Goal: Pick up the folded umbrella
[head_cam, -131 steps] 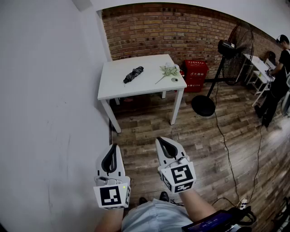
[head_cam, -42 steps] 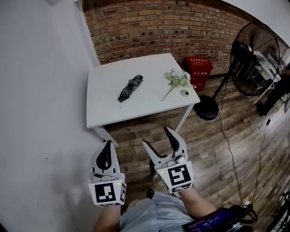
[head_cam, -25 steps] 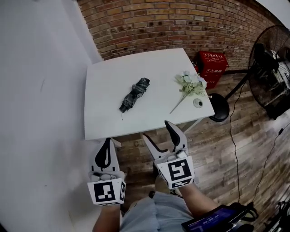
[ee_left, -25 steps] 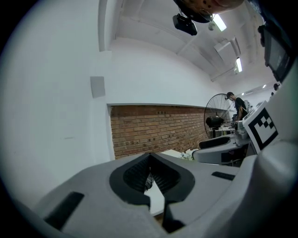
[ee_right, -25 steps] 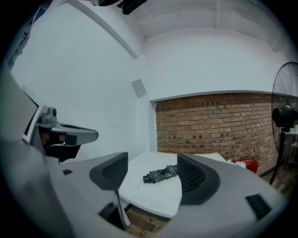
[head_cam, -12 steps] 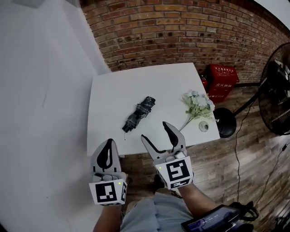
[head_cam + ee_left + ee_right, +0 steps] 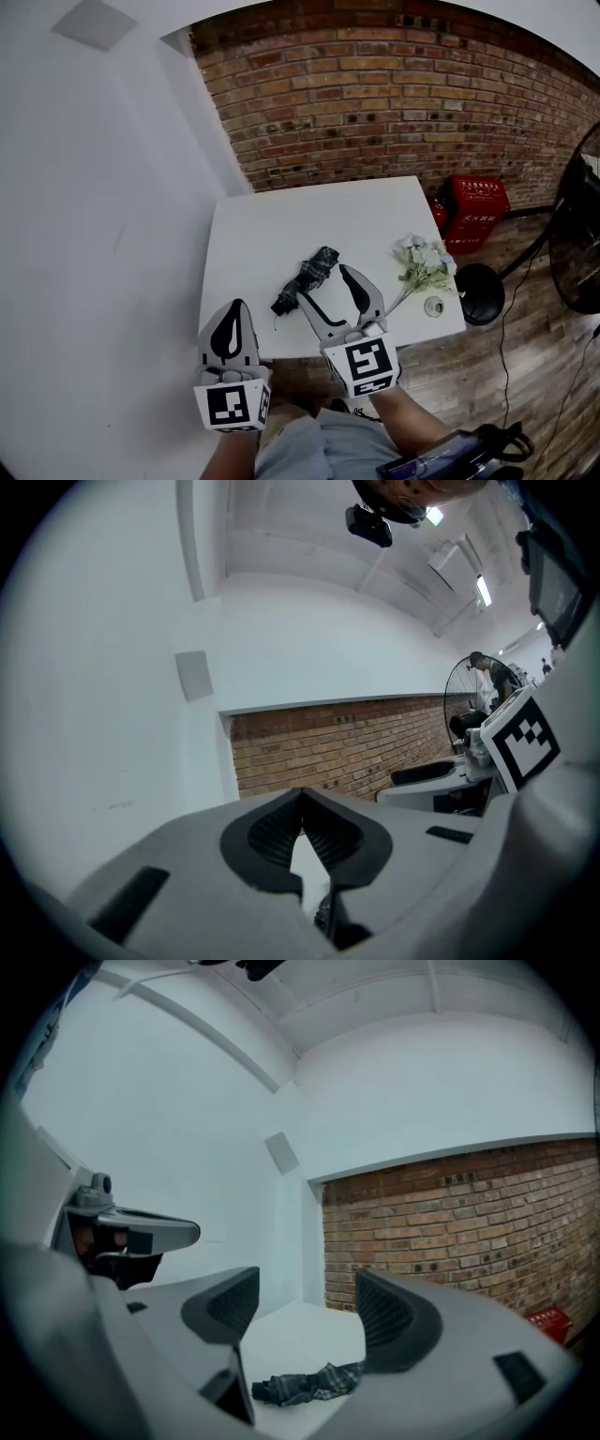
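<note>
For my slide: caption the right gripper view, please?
Open right gripper faces a folded umbrella lying on the white table.

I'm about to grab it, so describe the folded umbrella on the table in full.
The folded umbrella is a short, dark bundle of grey-checked fabric, collapsed and loosely wrapped, with a black end toward the near edge. It lies flat and diagonal near the middle of the white table, resting on the tabletop alone. The open right tongs hover just short of it, not touching.
</note>
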Demonstrator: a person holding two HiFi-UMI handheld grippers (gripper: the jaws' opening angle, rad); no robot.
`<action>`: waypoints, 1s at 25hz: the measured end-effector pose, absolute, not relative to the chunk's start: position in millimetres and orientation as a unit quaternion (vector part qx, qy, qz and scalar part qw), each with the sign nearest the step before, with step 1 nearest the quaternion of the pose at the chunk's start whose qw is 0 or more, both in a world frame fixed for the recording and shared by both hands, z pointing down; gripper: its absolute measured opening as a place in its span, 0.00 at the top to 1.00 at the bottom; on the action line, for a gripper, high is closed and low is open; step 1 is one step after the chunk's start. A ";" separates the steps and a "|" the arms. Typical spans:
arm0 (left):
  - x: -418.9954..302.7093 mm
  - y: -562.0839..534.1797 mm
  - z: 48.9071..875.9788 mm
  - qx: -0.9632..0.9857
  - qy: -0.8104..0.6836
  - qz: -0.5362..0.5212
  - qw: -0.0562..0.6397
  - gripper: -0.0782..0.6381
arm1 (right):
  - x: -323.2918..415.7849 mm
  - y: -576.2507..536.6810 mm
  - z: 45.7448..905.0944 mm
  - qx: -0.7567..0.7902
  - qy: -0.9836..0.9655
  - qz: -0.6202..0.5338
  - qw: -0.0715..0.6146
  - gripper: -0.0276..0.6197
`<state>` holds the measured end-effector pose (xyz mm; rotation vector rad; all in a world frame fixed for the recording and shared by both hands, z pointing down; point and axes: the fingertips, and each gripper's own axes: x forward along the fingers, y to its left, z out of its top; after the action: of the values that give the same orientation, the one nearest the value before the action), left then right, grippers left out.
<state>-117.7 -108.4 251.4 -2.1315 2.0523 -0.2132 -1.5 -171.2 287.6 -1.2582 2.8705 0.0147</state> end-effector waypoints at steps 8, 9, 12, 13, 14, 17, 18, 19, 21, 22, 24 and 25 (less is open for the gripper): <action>-151.0 -131.4 271.2 -0.717 0.691 -0.071 0.059 0.88 | -32.8 -192.5 301.7 -0.400 0.916 -0.007 -0.019 0.46; -155.3 -136.2 274.0 -0.719 0.689 -0.072 0.055 0.88 | -37.4 -196.3 304.7 -0.401 0.916 -0.008 -0.023 0.46; -168.7 -148.4 283.6 -0.724 0.685 -0.074 0.045 0.88 | -52.6 -206.3 317.5 -0.403 0.914 -0.012 -0.035 0.46; -174.1 -152.0 287.7 -0.725 0.684 -0.075 0.041 0.88 | -57.9 -209.5 322.6 -0.404 0.914 -0.016 -0.039 0.46; -180.2 -155.4 291.9 -0.725 0.684 -0.076 0.037 0.88 | -63.5 -212.5 327.9 -0.404 0.913 -0.020 -0.044 0.46; -201.8 -163.5 305.3 -0.724 0.685 -0.082 0.021 0.88 | -83.4 -218.9 346.8 -0.402 0.913 -0.034 -0.061 0.47; -209.1 -165.9 310.8 -0.723 0.685 -0.084 0.015 0.88 | -90.8 -220.4 354.2 -0.401 0.913 -0.038 -0.067 0.47; -215.9 -168.3 317.0 -0.724 0.685 -0.087 0.009 0.88 | -98.0 -221.8 361.8 -0.399 0.913 -0.043 -0.072 0.48; -227.9 -172.9 330.7 -0.725 0.683 -0.091 -0.005 0.88 | -111.5 -224.5 377.1 -0.395 0.913 -0.052 -0.083 0.48; -233.4 -175.1 337.7 -0.726 0.681 -0.094 -0.011 0.88 | -117.4 -226.0 384.8 -0.395 0.913 -0.058 -0.088 0.49; -244.6 -180.0 350.8 -0.727 0.679 -0.099 -0.022 0.88 | -128.1 -229.2 400.0 -0.396 0.911 -0.070 -0.096 0.49; -250.5 -182.4 356.9 -0.727 0.679 -0.101 -0.027 0.88 | -132.7 -230.7 407.4 -0.397 0.909 -0.076 -0.099 0.49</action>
<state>-250.5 -182.4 356.9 -2.3227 2.1710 -0.3238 -132.7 -230.7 407.4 -1.3323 3.0519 -0.2564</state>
